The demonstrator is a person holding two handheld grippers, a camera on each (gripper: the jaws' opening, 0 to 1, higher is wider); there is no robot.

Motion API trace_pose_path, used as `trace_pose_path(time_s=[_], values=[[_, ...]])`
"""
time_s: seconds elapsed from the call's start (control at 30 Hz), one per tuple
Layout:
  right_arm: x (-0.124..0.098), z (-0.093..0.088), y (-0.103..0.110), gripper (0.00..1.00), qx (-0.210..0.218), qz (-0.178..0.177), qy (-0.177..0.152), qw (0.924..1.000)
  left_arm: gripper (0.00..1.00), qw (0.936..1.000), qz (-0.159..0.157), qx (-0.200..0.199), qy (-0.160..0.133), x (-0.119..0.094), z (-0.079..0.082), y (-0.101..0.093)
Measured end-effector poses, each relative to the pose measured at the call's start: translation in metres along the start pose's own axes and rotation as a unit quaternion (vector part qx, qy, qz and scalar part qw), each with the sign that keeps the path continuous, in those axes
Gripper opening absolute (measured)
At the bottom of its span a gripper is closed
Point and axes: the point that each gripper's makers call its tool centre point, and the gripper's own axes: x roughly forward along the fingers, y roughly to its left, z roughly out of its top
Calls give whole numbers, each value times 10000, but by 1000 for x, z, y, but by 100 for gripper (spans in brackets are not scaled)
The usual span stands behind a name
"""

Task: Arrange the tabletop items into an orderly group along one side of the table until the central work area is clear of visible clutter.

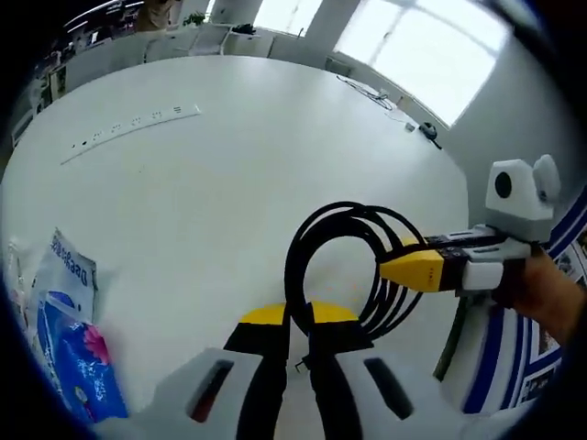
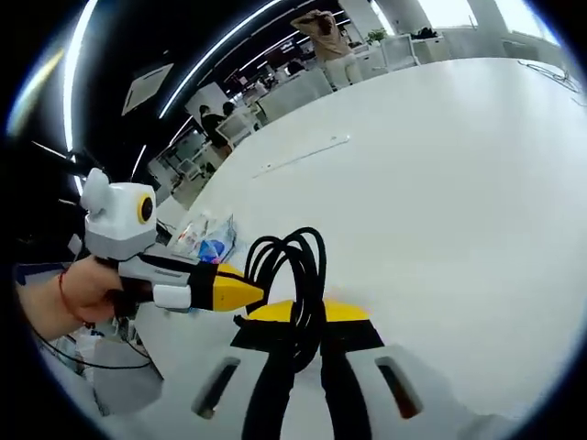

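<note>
A coiled black cable (image 1: 341, 240) hangs above the white table (image 1: 229, 165), held from two sides. At the bottom of the left gripper view, my left gripper (image 1: 298, 314) is shut on the coil's near strands, which run between its yellow tips. My right gripper (image 1: 410, 270) comes in from the right, held by a hand, and is shut on the coil's right side. In the right gripper view the cable (image 2: 298, 261) rises between the tips of my right gripper (image 2: 307, 312). There my left gripper (image 2: 240, 293) pinches the coil from the left.
Plastic packets, one blue with a flower print (image 1: 78, 362), lie at the table's left edge; they lie behind the coil as packets (image 2: 206, 240). A long socket strip (image 1: 128, 128) is set into the tabletop. A small dark object (image 1: 427, 130) with cables sits at the far edge. People and desks stand beyond.
</note>
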Motion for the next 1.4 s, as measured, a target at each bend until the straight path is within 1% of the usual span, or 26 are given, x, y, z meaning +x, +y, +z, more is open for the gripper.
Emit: trace_pose_path(time_s=[0.2, 0.4, 0.6, 0.93, 1.07, 1.23, 1.3, 1.4], values=[[14, -4, -10, 7, 61, -50, 86, 9999, 4, 9999, 56, -30, 124, 8, -3, 9], [20, -8, -17, 6, 135, -35, 163, 9998, 4, 9996, 34, -165, 228, 17, -8, 14], [27, -9, -21, 7, 120, -25, 249, 9996, 4, 9992, 37, -291, 256, 22, -10, 20], [34, -7, -28, 7, 222, 6, 279, 9994, 4, 9983, -10, -488, 317, 30, -10, 25], [34, -9, -27, 7, 248, 0, 307, 9992, 4, 9981, -22, -531, 320, 31, -10, 25], [35, -10, -28, 9, 227, -32, 328, 9992, 5, 9981, -34, -532, 301, 32, -10, 25], [34, -12, -33, 10, 158, -136, 369, 9991, 5, 9982, -45, -521, 301, 33, -10, 24], [35, -12, -35, 11, 130, -165, 369, 9991, 6, 9985, -52, -460, 294, 33, -9, 24]])
